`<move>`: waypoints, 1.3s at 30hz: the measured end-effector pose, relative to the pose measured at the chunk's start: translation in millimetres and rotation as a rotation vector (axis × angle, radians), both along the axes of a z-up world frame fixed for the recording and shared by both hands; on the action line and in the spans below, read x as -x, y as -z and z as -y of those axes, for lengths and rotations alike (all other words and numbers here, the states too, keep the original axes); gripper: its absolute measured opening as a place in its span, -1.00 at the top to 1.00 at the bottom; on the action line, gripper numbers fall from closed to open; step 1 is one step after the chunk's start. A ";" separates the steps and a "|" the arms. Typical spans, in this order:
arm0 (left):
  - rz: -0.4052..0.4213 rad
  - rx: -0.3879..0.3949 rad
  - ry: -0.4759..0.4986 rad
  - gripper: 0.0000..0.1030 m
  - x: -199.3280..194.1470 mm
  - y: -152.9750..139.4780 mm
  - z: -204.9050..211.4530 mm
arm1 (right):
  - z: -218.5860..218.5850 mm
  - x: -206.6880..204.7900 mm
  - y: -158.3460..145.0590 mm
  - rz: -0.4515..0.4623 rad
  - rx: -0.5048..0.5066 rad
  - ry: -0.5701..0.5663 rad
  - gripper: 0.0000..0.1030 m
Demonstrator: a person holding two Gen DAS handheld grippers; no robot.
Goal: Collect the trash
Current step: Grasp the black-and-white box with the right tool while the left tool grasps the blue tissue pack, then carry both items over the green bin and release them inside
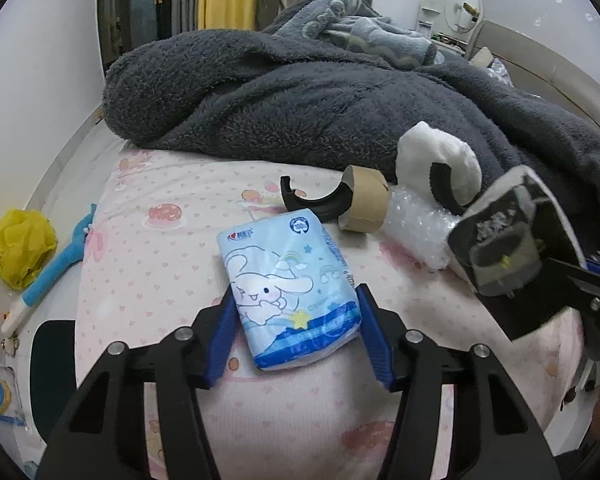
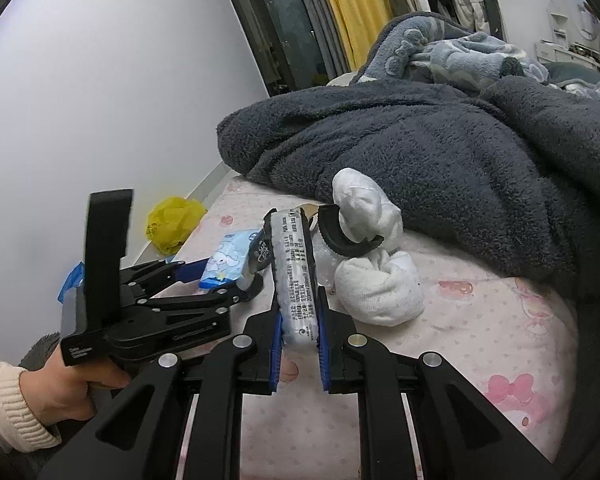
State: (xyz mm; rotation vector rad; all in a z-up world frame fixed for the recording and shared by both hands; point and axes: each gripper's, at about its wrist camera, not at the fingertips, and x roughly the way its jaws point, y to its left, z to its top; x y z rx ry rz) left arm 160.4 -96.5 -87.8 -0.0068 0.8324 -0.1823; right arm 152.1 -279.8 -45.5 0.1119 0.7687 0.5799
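A blue cartoon tissue pack point(image 1: 290, 288) lies on the pink bed sheet point(image 1: 148, 264). My left gripper point(image 1: 298, 300) is open with its blue pads on either side of the pack's near end; it also shows in the right wrist view point(image 2: 224, 280). My right gripper point(image 2: 300, 312) is shut on a dark and white tissue pack point(image 2: 294, 272), held above the sheet; this pack shows at the right of the left wrist view point(image 1: 508, 248). A cardboard roll point(image 1: 366, 204), a black curved clip point(image 1: 312, 202), bubble wrap point(image 1: 416, 224) and white socks point(image 2: 376, 284) lie just beyond.
A dark grey fleece blanket point(image 1: 300, 92) is piled across the back of the bed. A yellow plastic bag point(image 1: 20, 248) and a blue-handled brush point(image 1: 56, 264) lie on the floor at the left. A wall point(image 2: 100, 100) runs along the left.
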 end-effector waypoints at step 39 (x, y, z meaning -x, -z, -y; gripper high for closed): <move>-0.146 0.045 -0.067 -0.08 33.1 18.1 -208.8 | -217.7 -38.8 -14.7 0.011 0.064 -0.156 0.72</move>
